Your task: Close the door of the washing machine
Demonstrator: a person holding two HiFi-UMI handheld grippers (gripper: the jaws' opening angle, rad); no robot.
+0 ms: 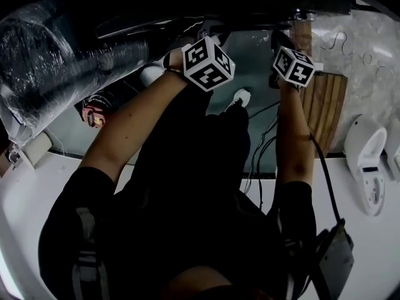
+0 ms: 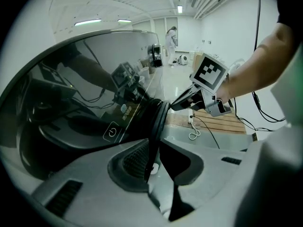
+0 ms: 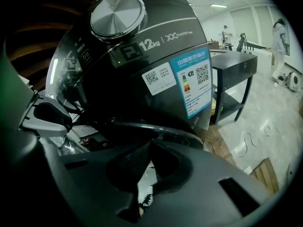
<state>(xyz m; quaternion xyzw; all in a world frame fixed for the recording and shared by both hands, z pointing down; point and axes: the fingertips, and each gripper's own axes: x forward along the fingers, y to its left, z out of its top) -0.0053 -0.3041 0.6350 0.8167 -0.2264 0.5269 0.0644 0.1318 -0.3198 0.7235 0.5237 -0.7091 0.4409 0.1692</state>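
Note:
The washing machine's door (image 2: 90,89) is a glossy dark curved lid with a black rim (image 2: 159,119). My left gripper (image 2: 154,157) is shut on that rim, which runs down between its pads. My right gripper (image 2: 183,103) shows beyond it, tips at the same rim. In the right gripper view the right gripper (image 3: 147,167) is shut with nothing between its jaws, just below the rim (image 3: 156,128). Above stands the machine's dark panel (image 3: 142,56) with a silver knob (image 3: 117,12) and stickers. In the head view both arms reach forward to the left gripper (image 1: 201,33) and the right gripper (image 1: 282,39).
A plastic-wrapped bulk (image 1: 56,49) lies at the left. A wooden pallet (image 1: 326,105), a white device (image 1: 365,161) and loose cables are on the floor at the right. A black table (image 3: 234,74) and a person (image 3: 279,41) stand farther off.

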